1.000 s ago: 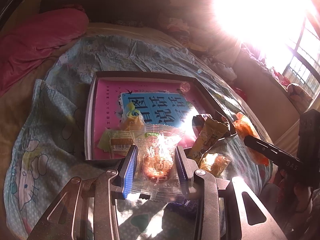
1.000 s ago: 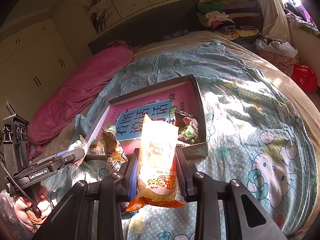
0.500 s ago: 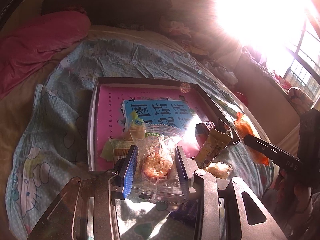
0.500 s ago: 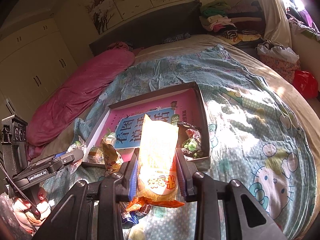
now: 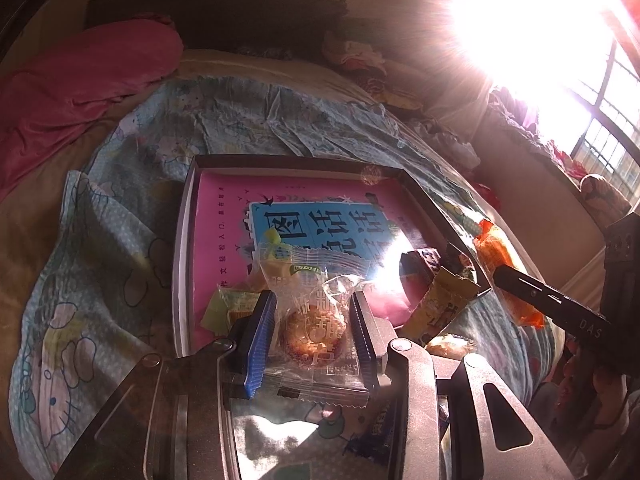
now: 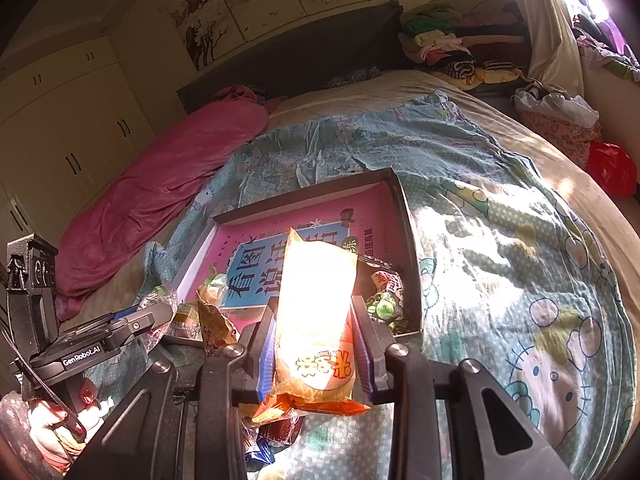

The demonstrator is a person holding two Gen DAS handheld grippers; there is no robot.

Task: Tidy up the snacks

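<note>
My left gripper [image 5: 314, 322] is shut on a clear-wrapped round pastry [image 5: 314, 330], held just over the near rim of a shallow box [image 5: 182, 264] lined with a pink and blue book cover. My right gripper [image 6: 316, 334] is shut on an upright yellow-orange snack bag [image 6: 316, 312], above the box [image 6: 412, 248] near its front edge. Inside the box lie a few small snacks: green-yellow packets [image 5: 236, 306] at the near left and dark packets [image 6: 384, 292] at the near right. A yellow wrapper [image 5: 444, 304] leans on the box's near right corner.
The box rests on a cartoon-print blue bedsheet [image 6: 520, 264]. Loose wrapped snacks [image 6: 276, 436] lie on the sheet below my right gripper. A pink duvet [image 6: 160, 196] lies at the far left, clothes [image 6: 440, 40] pile by the headboard, and window glare [image 5: 532, 12] whitens the upper right.
Both grippers have come slightly nearer to the box while keeping their snacks; the box looks a little closer and lower in both views. Grips are unchanged.
</note>
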